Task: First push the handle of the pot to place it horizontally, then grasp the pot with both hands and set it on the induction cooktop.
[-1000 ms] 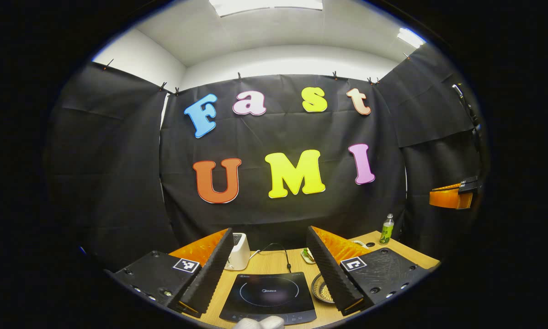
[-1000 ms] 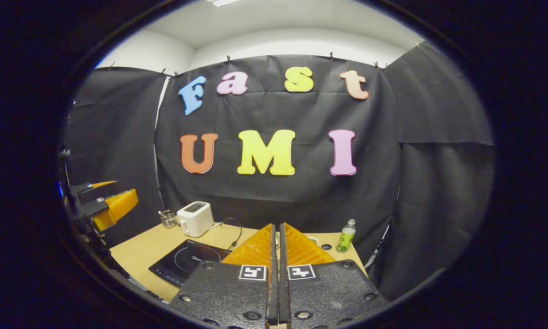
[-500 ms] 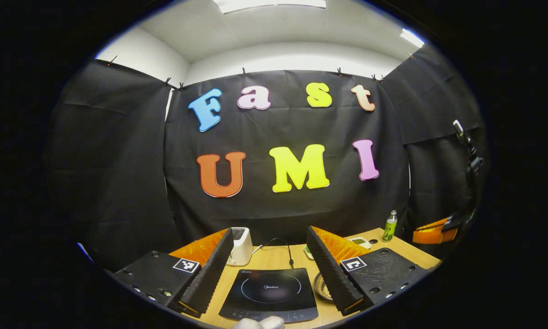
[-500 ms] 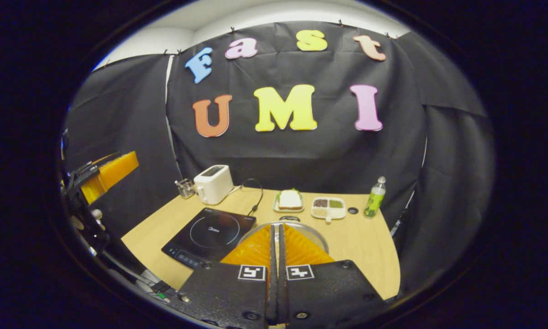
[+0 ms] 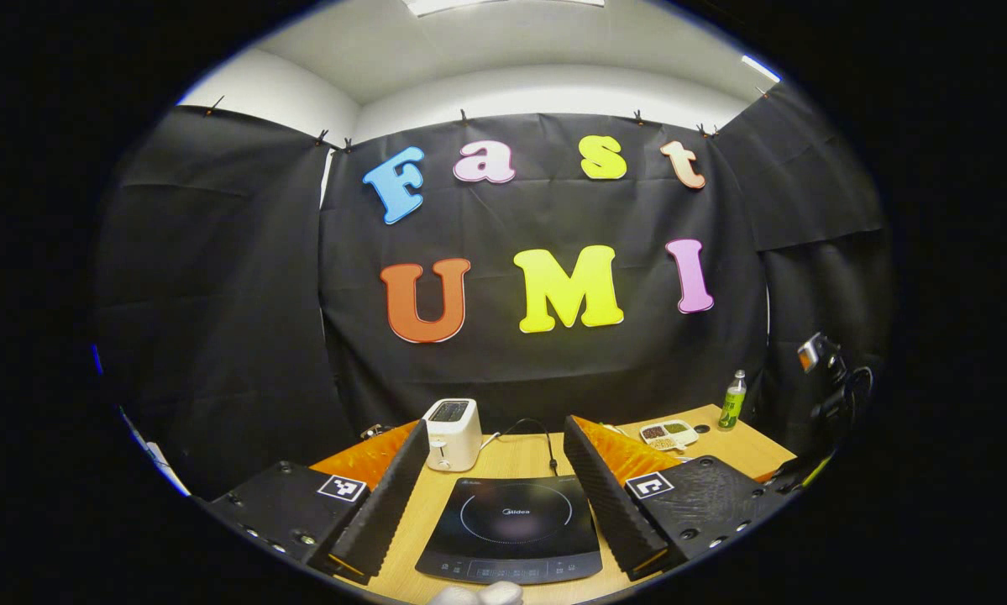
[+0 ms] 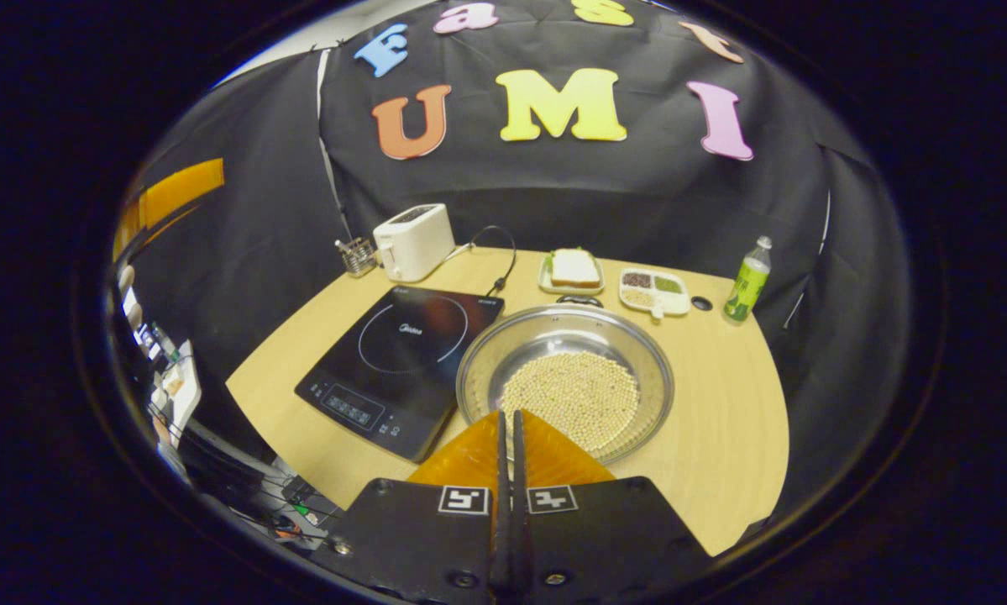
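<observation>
A wide steel pot (image 6: 503, 353) holding pale beans (image 6: 570, 395) stands on the wooden table just right of the black induction cooktop (image 6: 402, 353). A small black handle (image 6: 579, 299) sits at the pot's far rim. My right gripper (image 6: 507, 413) is shut with nothing between its fingers, and hovers over the pot's near rim. My left gripper (image 5: 496, 424) is open above the near side of the cooktop (image 5: 511, 525), with nothing between its fingers. Part of the left gripper's orange finger (image 6: 171, 193) shows at the left edge of the right gripper view.
A white toaster (image 6: 413, 241) and a small glass holder (image 6: 358, 256) stand behind the cooktop, whose cable (image 6: 499, 252) runs to the back. Beyond the pot are a sandwich plate (image 6: 574, 270), a sectioned dish (image 6: 654, 290) and a green bottle (image 6: 747, 281). The table's front edge (image 6: 301, 420) is close.
My right gripper has tipped down and dropped toward the table, bringing the pot into view under its shut fingers. My left gripper has shifted slightly, staying open over the cooktop.
</observation>
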{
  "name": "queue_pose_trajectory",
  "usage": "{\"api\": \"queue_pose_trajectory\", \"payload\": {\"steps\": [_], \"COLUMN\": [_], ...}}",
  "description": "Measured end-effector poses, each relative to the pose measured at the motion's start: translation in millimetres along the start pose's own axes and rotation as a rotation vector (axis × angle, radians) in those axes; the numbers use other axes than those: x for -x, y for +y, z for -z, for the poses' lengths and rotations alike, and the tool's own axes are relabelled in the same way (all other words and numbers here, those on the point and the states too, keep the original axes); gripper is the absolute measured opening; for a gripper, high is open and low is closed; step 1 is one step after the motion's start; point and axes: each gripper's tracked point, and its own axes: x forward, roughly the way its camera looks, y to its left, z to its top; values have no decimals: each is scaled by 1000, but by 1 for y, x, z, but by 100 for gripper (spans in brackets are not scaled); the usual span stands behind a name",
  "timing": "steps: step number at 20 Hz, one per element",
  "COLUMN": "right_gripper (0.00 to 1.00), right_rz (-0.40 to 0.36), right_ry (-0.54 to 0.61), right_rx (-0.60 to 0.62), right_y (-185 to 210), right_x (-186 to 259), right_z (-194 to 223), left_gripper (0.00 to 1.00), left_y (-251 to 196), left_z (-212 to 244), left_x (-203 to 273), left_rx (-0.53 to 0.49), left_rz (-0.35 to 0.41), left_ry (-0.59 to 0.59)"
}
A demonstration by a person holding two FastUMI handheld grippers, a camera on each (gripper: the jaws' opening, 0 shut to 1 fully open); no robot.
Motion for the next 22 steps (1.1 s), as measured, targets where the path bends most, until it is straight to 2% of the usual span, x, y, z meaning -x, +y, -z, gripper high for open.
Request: {"api": "queue_pose_trajectory", "payload": {"steps": [10,18,20,21,22], "right_gripper": [4,1,3,3,0], "right_rz": [-37,-51,-36,-31,-29], "right_ry": [192,243,250,253,255], "right_rx": [-19,-74,-59,-58,-65], "right_y": [19,20,16,14,14], "right_x": [-53,-74,-74,-73,-72], "right_z": [68,86,91,93,97], "left_gripper": [96,96,96,89,89], "left_y": [17,20,18,17,16], "left_z": [13,13,13,12,12], "left_x": [4,8,9,9,10], "left_rx": [6,-6,-4,-5,-6], "left_rz": [-39,-49,-46,-44,-43], "left_ry": [36,42,44,43,42]}}
